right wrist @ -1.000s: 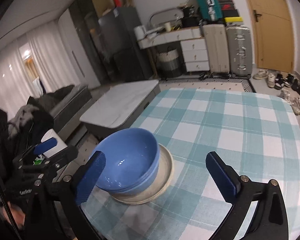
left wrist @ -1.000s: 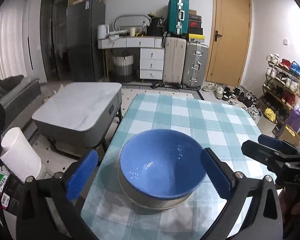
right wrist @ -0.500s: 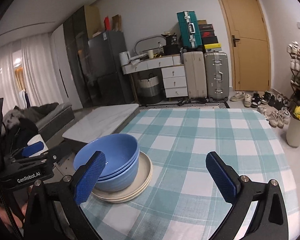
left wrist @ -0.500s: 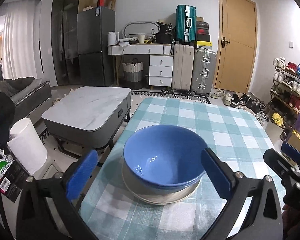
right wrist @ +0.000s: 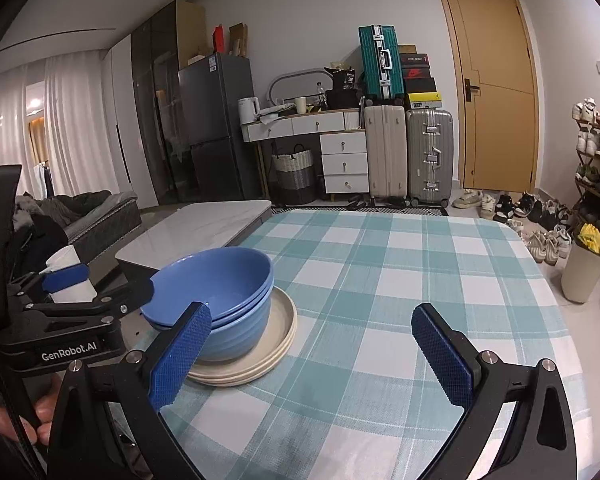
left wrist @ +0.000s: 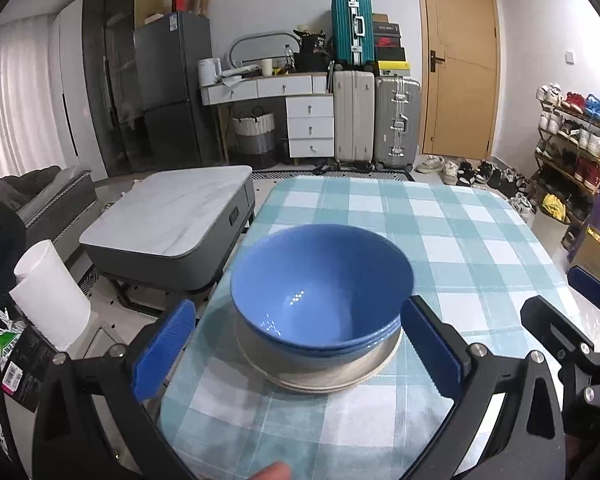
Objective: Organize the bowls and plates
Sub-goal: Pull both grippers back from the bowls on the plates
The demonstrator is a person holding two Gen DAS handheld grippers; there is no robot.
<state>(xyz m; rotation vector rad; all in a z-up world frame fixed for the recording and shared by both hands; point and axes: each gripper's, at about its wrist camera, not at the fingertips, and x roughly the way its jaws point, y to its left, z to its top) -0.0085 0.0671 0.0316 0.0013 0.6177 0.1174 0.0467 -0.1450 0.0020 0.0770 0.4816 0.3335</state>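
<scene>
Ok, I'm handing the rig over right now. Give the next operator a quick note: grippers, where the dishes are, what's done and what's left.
Left gripper: open, empty, its fingers on either side of the stack.
Right gripper: open, empty, over bare checked tablecloth to the right of the stack.
Dishes: blue bowls nested, sitting on the stacked beige plates near the table's left edge.
Done: bowls and plates gathered in one pile.
Left: no other dishes in view; probably nothing left to stack.

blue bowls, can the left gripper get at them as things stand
Probably yes. The left gripper is open, its fingers either side of the blue bowls stacked on the plates, with nothing between. The right gripper stands off to the side.
</scene>
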